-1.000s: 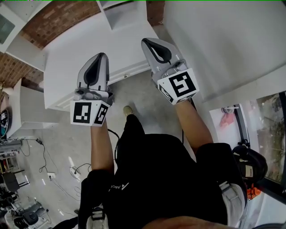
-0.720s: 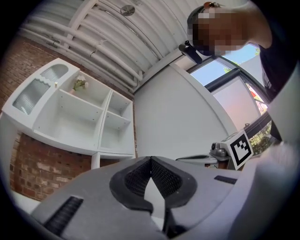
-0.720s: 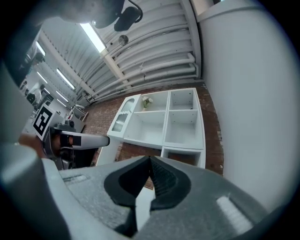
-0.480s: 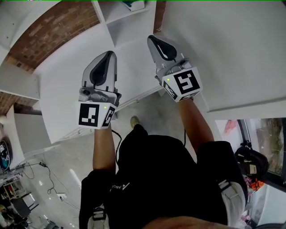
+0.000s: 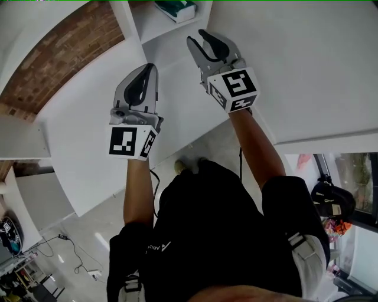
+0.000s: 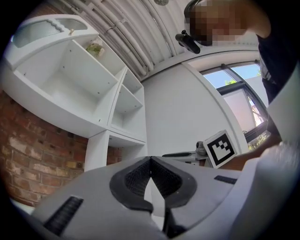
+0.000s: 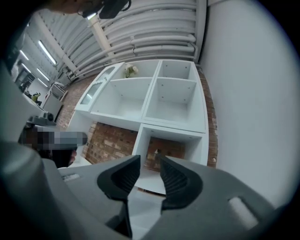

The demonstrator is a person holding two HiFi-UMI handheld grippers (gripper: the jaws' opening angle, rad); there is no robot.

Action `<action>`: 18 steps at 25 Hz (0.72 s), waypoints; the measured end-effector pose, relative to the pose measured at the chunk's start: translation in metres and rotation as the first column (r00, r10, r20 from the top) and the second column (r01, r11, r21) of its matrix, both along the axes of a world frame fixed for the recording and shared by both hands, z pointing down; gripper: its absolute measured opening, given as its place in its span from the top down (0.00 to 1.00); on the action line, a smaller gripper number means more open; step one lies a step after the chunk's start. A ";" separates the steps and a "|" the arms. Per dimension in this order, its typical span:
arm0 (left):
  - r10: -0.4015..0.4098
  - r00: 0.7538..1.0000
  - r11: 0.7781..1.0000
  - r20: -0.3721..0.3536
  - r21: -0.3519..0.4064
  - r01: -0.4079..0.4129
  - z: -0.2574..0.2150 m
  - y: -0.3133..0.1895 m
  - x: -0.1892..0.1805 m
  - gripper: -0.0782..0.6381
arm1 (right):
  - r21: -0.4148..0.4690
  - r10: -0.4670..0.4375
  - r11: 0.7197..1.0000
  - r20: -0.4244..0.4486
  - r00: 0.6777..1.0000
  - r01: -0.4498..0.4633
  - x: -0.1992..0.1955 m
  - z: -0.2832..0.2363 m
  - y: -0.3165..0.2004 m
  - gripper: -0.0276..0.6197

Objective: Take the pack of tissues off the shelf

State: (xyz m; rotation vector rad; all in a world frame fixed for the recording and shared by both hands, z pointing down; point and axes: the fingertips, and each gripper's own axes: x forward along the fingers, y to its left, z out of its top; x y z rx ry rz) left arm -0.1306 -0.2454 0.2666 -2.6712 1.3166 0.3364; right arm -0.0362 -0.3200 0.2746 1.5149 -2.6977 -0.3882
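We read this as an industrial loft workspace: exposed brick wall [image 5: 65, 65], ribbed ceiling [image 7: 150, 33] with strip lights [image 7: 45, 52], white shelf unit [image 7: 159, 98], large window [image 6: 239, 89].

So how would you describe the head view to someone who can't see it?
Seen from above, a person in a black top holds two handheld tongs up toward a white shelf unit, where a green pack of tissues lies in a compartment. The left tongs are shut; the right tongs are opening, nothing between them.

A red brick wall [image 5: 65, 53], a bright window [image 6: 234, 79], a pale glossy floor [image 5: 82, 236].
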 end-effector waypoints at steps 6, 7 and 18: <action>-0.006 1.000 1.000 0.006 -0.026 0.006 0.010 -0.042 -0.010 0.89 | -0.064 0.056 0.996 -0.013 0.998 -0.057 -0.003 0.018 -0.065 0.56; -0.009 1.000 1.000 0.007 -0.030 0.009 0.012 -0.049 -0.011 0.89 | -0.074 0.063 0.995 -0.014 0.998 -0.064 -0.002 0.022 -0.076 0.53; -0.006 1.000 0.998 0.030 -0.062 0.008 0.025 -0.110 0.002 0.89 | -0.188 0.161 0.968 -0.036 0.986 -0.165 0.014 0.070 -0.192 0.33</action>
